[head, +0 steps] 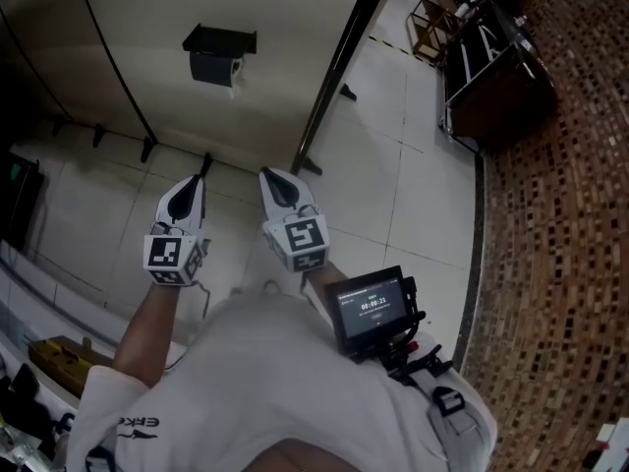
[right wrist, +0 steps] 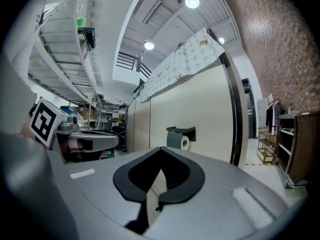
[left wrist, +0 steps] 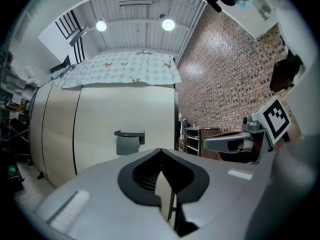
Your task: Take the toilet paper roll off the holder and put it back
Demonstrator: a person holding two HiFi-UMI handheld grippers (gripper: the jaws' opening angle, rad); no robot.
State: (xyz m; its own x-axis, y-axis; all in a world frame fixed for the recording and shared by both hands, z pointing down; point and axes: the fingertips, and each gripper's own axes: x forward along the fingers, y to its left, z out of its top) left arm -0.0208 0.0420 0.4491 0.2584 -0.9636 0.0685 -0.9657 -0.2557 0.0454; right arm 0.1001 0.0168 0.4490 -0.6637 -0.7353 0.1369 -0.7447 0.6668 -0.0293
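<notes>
Roll: the toilet paper roll (right wrist: pixel 184 143) is sitting on the holder (head: pixel 218 39), its white end showing at the holder's right under the dark cover.
Holder: it is hanging on the cream partition (head: pixel 138 18).
Left gripper: the left gripper (head: pixel 194 187) is hovering well short of the holder, jaws pressed together on nothing.
Right gripper: the right gripper (head: pixel 271 178) is hovering just beside the left one, also well short of the holder, jaws closed and empty.
Handling: probably light, soft and easily crushed, with a loose outer sheet that may unwind.
Hold: likely best at the exposed right end, one pad in the core, squeezing gently.
</notes>
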